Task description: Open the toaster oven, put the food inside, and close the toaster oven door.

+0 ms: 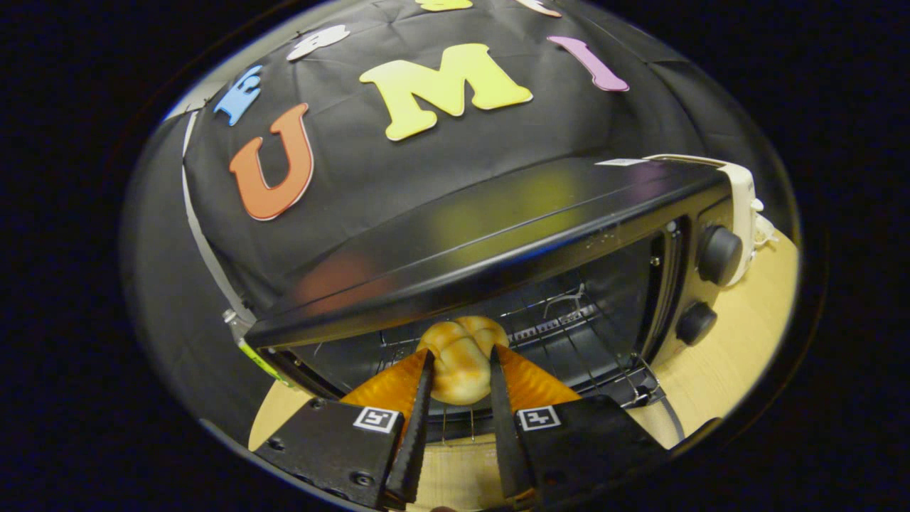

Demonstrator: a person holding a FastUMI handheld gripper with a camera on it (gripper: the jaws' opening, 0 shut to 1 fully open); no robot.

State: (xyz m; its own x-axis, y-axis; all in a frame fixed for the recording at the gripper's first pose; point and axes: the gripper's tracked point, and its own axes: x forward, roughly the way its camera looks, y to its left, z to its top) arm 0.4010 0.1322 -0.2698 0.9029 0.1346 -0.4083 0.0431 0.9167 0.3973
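Golden-brown bread roll (461, 363) clamped between both fingers of the gripper (461, 370), pressed on from either side and carried at the mouth of the toaster oven (498, 213). Lumpy and glossy on top, paler toward its underside. Sits just above the front edge of the wire rack (561, 313), with most of the rack stretching away behind it into the dark cavity. Oven door swung down and open; cannot tell much of the door itself, hidden below the fingers. Black, shiny oven top tilted across the view, catching blurred coloured reflections. Two round black knobs (718, 254) stacked one above the other on the control panel to the right of the opening, well apart from the roll. White plug or adapter (743, 206) just behind the oven's right rear corner. Light wooden table (739, 341) under the oven, showing to the right of the knobs and again beneath the fingers. Black cloth wall (355, 156) behind everything.
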